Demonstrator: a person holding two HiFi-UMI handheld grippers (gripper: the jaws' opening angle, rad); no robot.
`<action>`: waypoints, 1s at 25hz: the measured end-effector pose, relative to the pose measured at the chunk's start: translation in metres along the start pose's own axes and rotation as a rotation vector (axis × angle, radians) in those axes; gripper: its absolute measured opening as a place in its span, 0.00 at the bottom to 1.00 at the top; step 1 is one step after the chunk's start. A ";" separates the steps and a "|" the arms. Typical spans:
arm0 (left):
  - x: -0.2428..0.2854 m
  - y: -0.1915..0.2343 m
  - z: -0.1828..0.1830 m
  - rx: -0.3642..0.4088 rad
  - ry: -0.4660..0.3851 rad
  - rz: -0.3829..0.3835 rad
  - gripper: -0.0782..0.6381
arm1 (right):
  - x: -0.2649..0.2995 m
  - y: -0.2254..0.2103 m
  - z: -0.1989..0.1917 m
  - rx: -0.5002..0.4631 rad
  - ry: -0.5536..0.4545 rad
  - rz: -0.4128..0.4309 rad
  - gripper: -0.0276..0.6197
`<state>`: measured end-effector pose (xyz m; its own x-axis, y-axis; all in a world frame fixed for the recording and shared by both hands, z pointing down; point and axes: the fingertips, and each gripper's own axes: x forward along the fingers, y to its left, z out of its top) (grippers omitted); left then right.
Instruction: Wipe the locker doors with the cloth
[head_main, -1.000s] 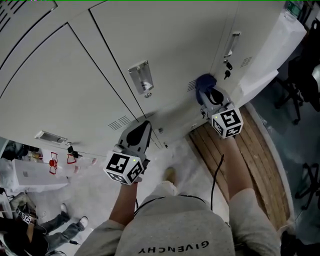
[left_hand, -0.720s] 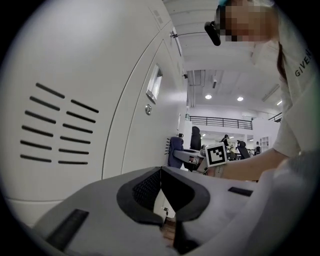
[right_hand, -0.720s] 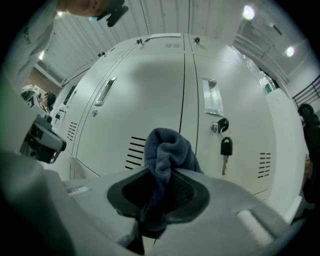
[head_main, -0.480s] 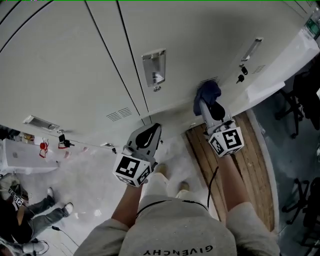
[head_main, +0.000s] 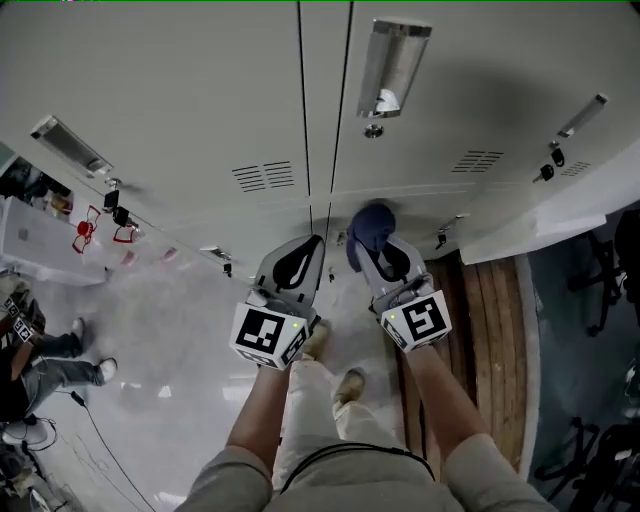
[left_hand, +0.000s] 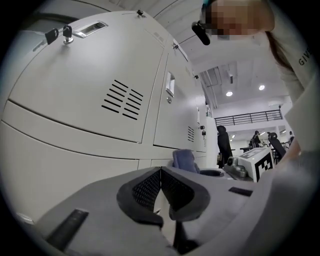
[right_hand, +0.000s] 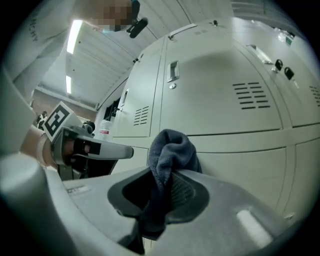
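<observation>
Cloth (right_hand: 169, 150) sits pinched in the right gripper (right_hand: 166, 176); left gripper (left_hand: 161, 175) closed, empty.

I am clamping a dark blue cloth (right_hand: 170, 150) in my right gripper (right_hand: 162, 195), its bunched top rising above the jaws, pale locker doors (right_hand: 220, 100) looming just behind, my left gripper (right_hand: 107, 148) hovering alongside

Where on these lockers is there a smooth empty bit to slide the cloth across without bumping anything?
The widest bare patch is the left door, above its vent slots and left of the seam. Another lies right of the handle, above the second vent. Crowded low down around the cloth in the right gripper, and by the keys.
</observation>
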<state>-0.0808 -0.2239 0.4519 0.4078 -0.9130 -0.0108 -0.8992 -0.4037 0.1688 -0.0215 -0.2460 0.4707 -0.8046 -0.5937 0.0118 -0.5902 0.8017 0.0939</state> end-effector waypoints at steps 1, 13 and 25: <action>0.000 0.002 -0.003 0.008 -0.003 0.007 0.11 | 0.007 0.007 -0.004 -0.004 -0.002 0.018 0.15; -0.009 0.009 -0.042 0.002 0.008 0.056 0.11 | 0.055 0.020 -0.024 -0.093 0.009 0.046 0.14; 0.020 -0.018 -0.058 -0.004 0.027 0.012 0.11 | 0.014 -0.049 -0.033 -0.065 0.021 -0.033 0.13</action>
<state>-0.0470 -0.2313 0.5062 0.4013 -0.9158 0.0177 -0.9033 -0.3925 0.1732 -0.0017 -0.2960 0.4989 -0.7830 -0.6214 0.0282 -0.6102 0.7761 0.1590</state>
